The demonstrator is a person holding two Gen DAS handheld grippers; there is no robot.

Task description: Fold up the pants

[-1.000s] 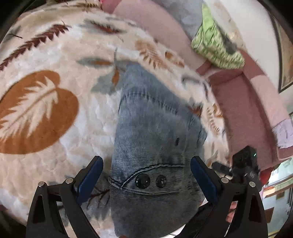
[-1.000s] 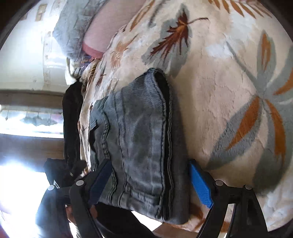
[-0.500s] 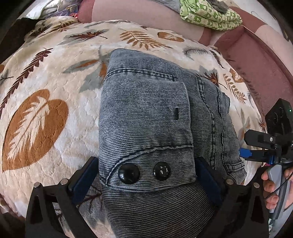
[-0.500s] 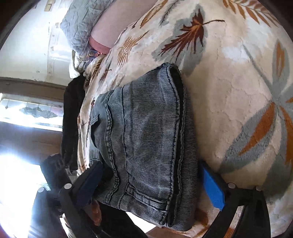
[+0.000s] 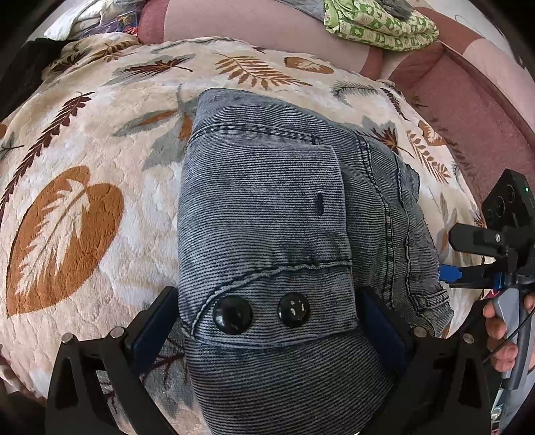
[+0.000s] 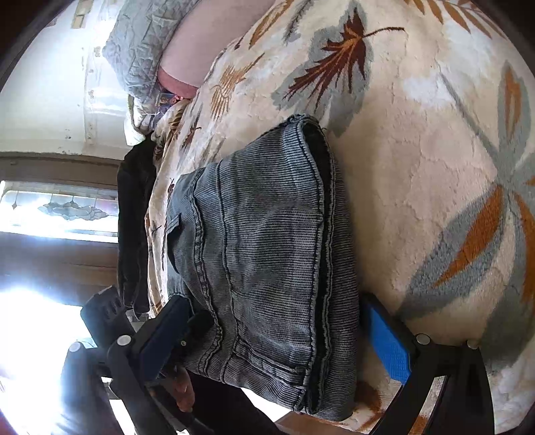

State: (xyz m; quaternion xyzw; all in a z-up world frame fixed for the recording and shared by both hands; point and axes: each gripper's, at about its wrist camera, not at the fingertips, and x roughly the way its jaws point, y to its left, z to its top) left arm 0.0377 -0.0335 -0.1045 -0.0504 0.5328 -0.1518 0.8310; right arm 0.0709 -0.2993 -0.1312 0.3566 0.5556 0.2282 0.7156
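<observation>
I count one pair of folded grey denim pants [image 5: 267, 214], lying in the middle of my left view, and on it two black buttons [image 5: 232, 314] side by side in the lower centre. Beneath it there is one leaf-patterned blanket [image 5: 83, 207], and in the upper right corner one green patterned cloth [image 5: 378, 25] (bunched, so its folds I cannot number). I have two grippers, each with two blue-padded fingers: my left gripper [image 5: 264, 321] and my right gripper [image 6: 271, 331].
</observation>
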